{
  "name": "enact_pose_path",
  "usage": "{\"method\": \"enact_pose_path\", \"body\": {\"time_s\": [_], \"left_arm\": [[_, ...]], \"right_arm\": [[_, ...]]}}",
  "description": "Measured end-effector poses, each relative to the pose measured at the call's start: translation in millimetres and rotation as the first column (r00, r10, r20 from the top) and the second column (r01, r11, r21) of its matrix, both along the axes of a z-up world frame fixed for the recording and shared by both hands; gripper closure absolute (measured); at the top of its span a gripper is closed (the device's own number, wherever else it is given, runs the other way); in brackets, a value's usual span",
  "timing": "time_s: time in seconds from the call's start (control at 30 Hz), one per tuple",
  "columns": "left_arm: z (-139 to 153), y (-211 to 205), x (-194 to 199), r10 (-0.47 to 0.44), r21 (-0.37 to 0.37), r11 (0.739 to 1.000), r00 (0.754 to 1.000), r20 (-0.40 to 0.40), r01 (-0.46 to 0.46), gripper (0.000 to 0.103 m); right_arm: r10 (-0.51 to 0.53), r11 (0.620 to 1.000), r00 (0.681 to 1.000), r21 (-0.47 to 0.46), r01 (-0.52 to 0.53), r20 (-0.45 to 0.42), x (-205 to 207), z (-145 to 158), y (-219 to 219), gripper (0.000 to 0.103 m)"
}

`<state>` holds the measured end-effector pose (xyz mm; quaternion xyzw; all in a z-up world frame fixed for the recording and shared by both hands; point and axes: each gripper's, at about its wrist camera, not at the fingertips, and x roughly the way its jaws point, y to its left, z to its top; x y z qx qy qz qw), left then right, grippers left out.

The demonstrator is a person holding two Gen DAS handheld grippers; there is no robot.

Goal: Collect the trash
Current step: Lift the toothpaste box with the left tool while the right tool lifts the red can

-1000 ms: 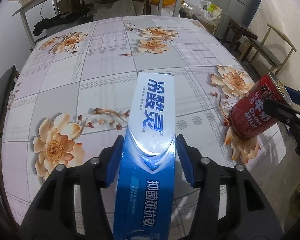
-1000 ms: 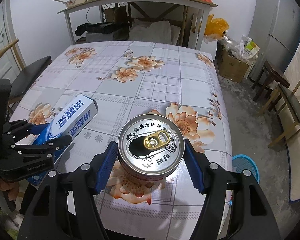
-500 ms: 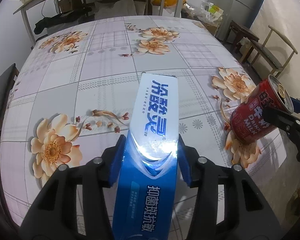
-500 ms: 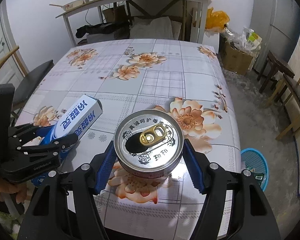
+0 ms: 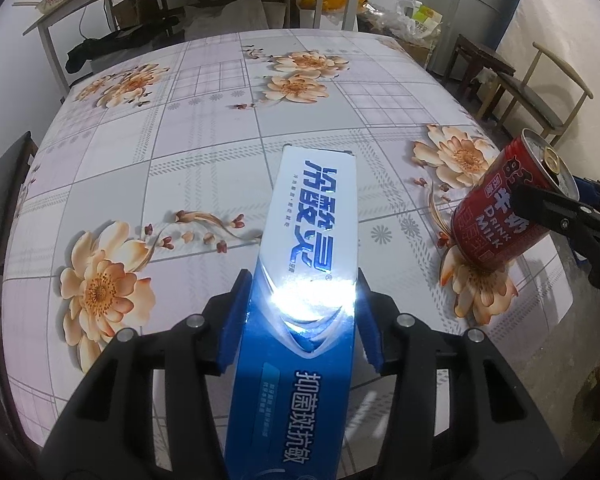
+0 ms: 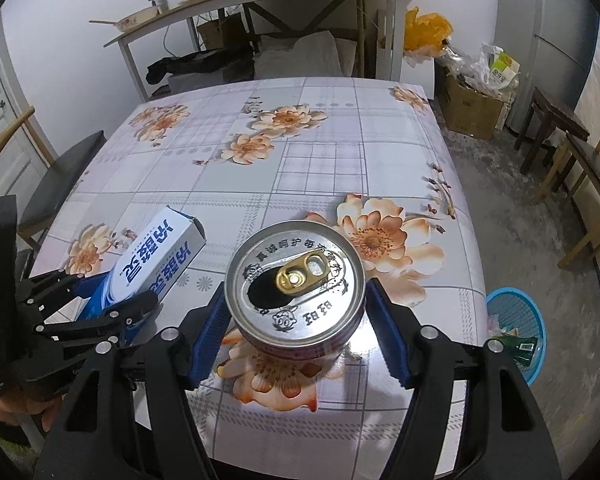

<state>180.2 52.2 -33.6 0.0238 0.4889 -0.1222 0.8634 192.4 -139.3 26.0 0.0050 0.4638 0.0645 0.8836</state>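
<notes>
Both grippers higher; blue basket (image 6: 516, 332) with green wrapper (image 6: 518, 347) inside.

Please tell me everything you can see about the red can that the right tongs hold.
The red can is a metal drink can with white print that includes "DRINK MILK". Its silver lid has a gold pull tab and a dark, already opened mouth. The right tongs are shut on it, their blue pads pressing its two sides near the top. It is tilted, with its top leaning toward the holder. It sits above the right front part of the flowered table; whether its base touches the cloth is unclear.
</notes>
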Motion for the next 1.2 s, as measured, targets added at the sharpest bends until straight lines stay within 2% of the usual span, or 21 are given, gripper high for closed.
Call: {"method": "enact_pose_path", "body": {"time_s": [0.97, 1.2], "left_arm": [[-2, 0, 1, 0.006, 0.0, 1.0, 1.0, -0.009, -0.006, 0.056], [0, 1, -1, 0.003, -0.003, 1.0, 1.0, 0.01, -0.002, 0.057]], "right_arm": [[-0.037, 0.999, 0.999, 0.033, 0.037, -0.021, 8, -13, 0, 0.037], [-0.036, 0.999, 0.999, 0.035, 0.037, -0.014, 7, -11, 0, 0.037]]}}
